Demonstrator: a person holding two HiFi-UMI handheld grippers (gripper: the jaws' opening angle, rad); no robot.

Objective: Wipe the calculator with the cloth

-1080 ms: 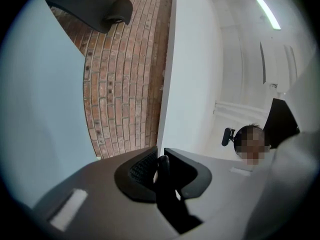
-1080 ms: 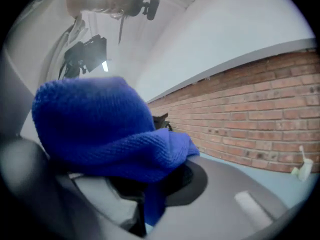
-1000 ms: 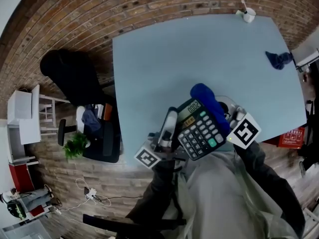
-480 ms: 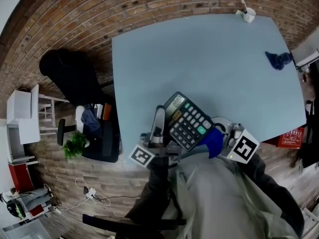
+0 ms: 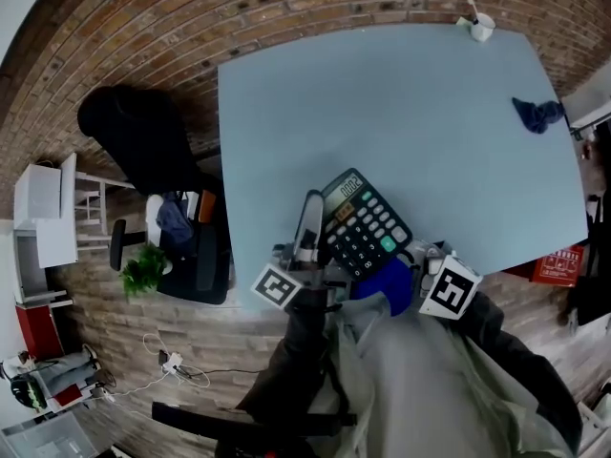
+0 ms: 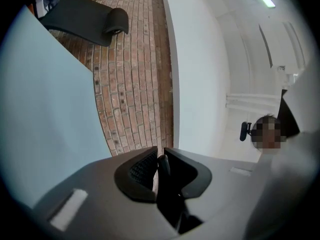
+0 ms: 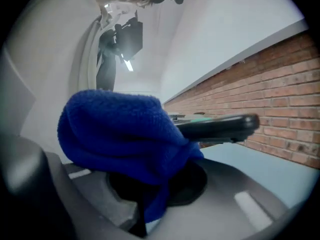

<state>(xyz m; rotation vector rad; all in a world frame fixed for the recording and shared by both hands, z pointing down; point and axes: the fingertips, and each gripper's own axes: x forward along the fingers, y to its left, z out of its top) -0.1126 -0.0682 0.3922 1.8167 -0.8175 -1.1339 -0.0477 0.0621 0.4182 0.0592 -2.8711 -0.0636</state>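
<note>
In the head view the black calculator (image 5: 363, 222) hangs tilted over the near edge of the light-blue table (image 5: 401, 113), keys facing up. My left gripper (image 5: 315, 239) is shut on the calculator's left edge. In the left gripper view that edge is a thin dark strip (image 6: 162, 170) between the pads. My right gripper (image 5: 403, 275) is shut on a bunched blue cloth (image 5: 385, 284), which sits just below the calculator's near corner. The right gripper view shows the cloth (image 7: 120, 134) bulging over the jaws and the calculator (image 7: 220, 126) edge-on just beyond it.
A second dark-blue cloth (image 5: 535, 113) lies near the table's far right edge. A white cup (image 5: 480, 27) stands at the far corner. Left of the table are a black chair (image 5: 138, 136) and a small plant (image 5: 143, 273) on the brick floor.
The blue cloth has swept from the calculator's upper right down off its near edge, toward the person. The calculator has shifted left in my left gripper.
</note>
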